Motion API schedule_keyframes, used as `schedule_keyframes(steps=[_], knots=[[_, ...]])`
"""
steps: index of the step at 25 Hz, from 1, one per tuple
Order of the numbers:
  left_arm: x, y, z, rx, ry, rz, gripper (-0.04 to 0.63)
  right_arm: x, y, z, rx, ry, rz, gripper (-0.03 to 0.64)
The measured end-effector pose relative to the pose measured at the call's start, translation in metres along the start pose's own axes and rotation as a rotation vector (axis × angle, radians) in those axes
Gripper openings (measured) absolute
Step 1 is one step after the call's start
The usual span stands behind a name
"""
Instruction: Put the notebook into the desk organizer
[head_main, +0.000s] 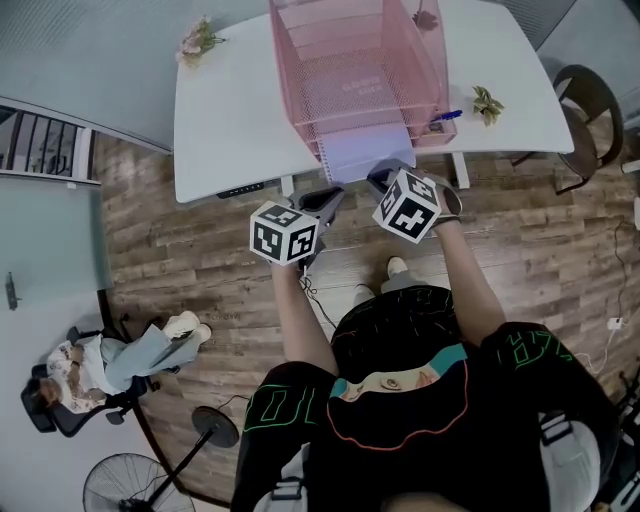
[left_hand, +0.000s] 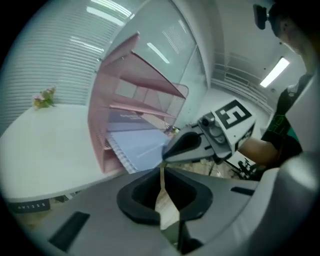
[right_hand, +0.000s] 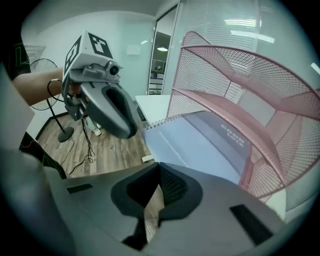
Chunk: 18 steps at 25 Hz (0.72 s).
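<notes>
On the white table (head_main: 230, 130), the notebook (head_main: 352, 152) lies in the bottom shelf of the pink organizer (head_main: 350, 60), its near end jutting past the table edge. You hold your left tongs (head_main: 328, 203) and right tongs (head_main: 385, 173) just beside that end, both pairs closed together on nothing.

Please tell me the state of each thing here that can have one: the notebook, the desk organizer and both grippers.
notebook: closed, lying flat in the bottom tray, spiral edge sticking out at the front.
desk organizer: upright on the white desk, holding the notebook.
left gripper: jaws shut, nothing between them.
right gripper: jaws shut, nothing between them.
</notes>
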<state>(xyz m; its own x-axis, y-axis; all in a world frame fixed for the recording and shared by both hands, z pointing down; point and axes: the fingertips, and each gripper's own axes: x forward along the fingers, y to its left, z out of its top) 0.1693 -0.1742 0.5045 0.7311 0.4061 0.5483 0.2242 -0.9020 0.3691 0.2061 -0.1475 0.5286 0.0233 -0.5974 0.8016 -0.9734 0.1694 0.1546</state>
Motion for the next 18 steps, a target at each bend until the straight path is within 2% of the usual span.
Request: schedule_keyframes(steps=[1,3,7,9,10,12,14,16,18], knots=[[0.007,-0.007,-0.008,0.023,0.056,-0.029,0.019,-0.001,0.000,0.000,0.004,-0.005,0.002,0.005],[0.024,-0.012,-0.019,0.072,0.143,-0.016,0.025,-0.002,-0.001,-0.001,0.014,-0.014,0.002,0.005],[0.038,0.002,-0.007,0.171,0.139,0.140,-0.006,-0.003,-0.003,0.001,0.030,-0.043,0.006,0.005],[0.038,0.006,-0.003,0.234,0.164,0.183,-0.005,-0.005,-0.004,0.000,0.040,-0.050,-0.004,0.005],[0.039,0.004,-0.003,0.257,0.186,0.180,-0.003,-0.006,-0.006,-0.001,0.045,-0.052,-0.009,0.005],[0.044,-0.010,-0.010,0.274,0.243,0.105,-0.003,-0.009,-0.008,-0.002,0.051,-0.061,-0.003,0.005],[0.050,-0.019,-0.025,0.311,0.346,0.045,-0.002,-0.011,-0.007,-0.003,0.044,-0.063,0.026,0.005],[0.054,-0.013,-0.034,0.376,0.428,0.099,-0.002,-0.010,-0.001,-0.005,0.026,-0.050,0.060,0.005],[0.056,-0.003,-0.036,0.410,0.445,0.175,-0.002,-0.008,0.008,-0.008,0.009,-0.033,0.100,0.005]])
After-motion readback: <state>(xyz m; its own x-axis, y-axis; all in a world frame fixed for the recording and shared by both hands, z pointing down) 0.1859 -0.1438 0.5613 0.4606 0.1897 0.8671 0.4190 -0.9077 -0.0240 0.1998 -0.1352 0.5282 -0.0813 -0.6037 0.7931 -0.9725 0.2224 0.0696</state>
